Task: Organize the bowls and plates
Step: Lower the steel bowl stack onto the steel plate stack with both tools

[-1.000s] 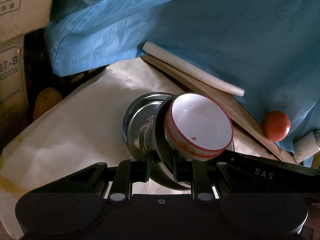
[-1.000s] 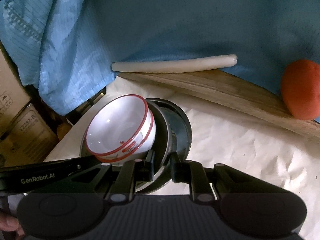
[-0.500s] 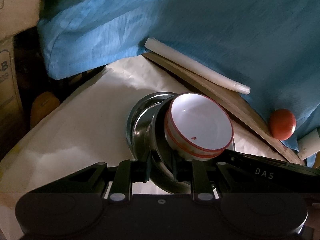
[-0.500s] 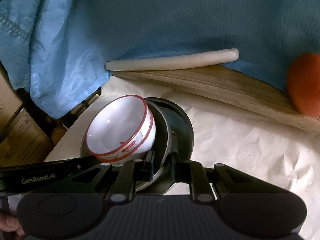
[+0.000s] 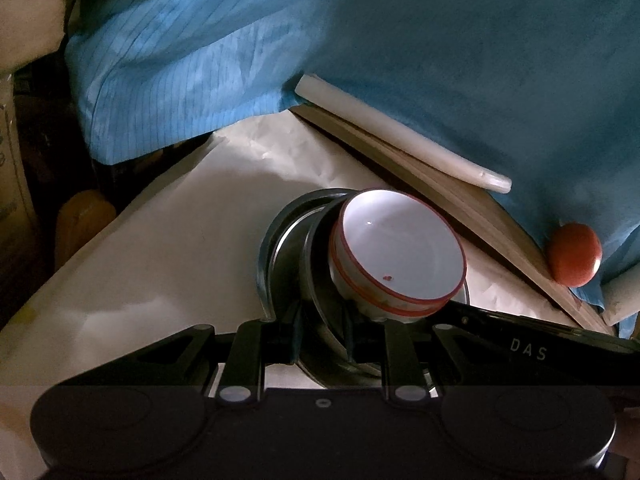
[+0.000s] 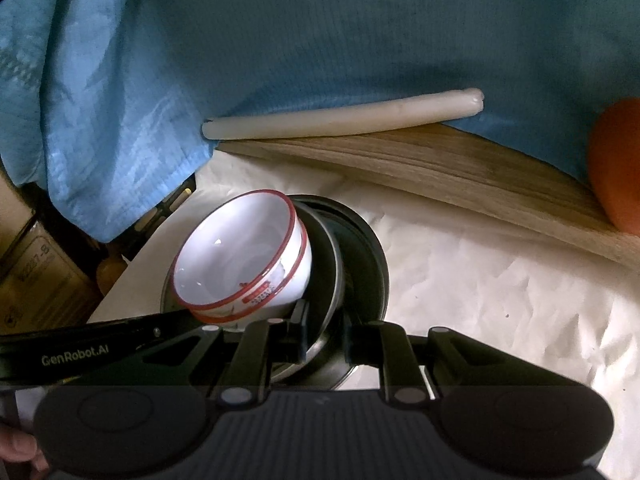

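Note:
A stack of metal plates [image 5: 288, 264] [image 6: 360, 264] is held above the white paper-covered table [image 5: 180, 240], tilted. Two nested white bowls with red rims [image 5: 400, 256] [image 6: 240, 264] sit on the plates, leaning. My left gripper [image 5: 322, 340] is shut on the near rim of the plates. My right gripper [image 6: 326, 336] is shut on the opposite rim. Each gripper's body crosses the other's view.
A white rolled cloth [image 6: 340, 120] lies on a wooden board [image 6: 440, 172] at the back, under blue fabric [image 6: 320, 40]. An orange-red ball [image 5: 574, 254] sits at the right. Cardboard boxes [image 6: 36, 272] stand beyond the table's left edge.
Both grippers have carried the plates and bowls a little toward the back of the table; the board and rolled cloth look nearer. The grip is unchanged.

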Motion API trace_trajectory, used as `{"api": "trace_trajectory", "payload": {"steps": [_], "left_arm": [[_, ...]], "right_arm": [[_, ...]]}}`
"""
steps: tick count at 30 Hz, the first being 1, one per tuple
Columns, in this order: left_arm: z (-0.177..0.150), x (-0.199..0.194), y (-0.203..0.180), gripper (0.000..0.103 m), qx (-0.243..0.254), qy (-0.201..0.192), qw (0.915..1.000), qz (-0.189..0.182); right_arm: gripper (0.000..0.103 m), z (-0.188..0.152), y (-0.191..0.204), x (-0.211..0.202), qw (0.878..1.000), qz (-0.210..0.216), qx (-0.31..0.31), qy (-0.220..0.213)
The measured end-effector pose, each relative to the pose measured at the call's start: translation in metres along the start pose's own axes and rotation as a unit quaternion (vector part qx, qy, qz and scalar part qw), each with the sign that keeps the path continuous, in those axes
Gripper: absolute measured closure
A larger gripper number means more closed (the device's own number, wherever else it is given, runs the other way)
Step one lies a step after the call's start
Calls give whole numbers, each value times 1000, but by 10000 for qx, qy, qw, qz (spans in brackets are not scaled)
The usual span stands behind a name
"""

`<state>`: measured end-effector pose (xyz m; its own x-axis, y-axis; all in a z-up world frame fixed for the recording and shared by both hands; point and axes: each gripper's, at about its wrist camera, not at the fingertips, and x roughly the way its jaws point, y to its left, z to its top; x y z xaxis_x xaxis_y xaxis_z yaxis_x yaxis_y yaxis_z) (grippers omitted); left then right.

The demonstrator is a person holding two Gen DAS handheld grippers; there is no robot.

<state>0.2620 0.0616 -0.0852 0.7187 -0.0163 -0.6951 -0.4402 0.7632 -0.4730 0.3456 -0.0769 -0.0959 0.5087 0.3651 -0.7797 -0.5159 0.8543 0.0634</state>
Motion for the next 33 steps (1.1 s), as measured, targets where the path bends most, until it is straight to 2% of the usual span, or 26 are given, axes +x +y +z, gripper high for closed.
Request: {"api": "trace_trajectory", "payload": {"steps": [14, 15, 33], "left_arm": [[10, 6, 2, 81, 38, -1, 10000, 22], [10, 7, 2, 81, -46, 135, 9998, 162], [17, 9, 4, 82, -43, 214, 9997, 136]], "right_arm": [[84, 7, -2, 5, 10000, 40, -3, -51], [84, 7, -2, 5, 10000, 37, -3, -55], [81, 4, -3, 1, 9998, 9, 36, -184]]}}
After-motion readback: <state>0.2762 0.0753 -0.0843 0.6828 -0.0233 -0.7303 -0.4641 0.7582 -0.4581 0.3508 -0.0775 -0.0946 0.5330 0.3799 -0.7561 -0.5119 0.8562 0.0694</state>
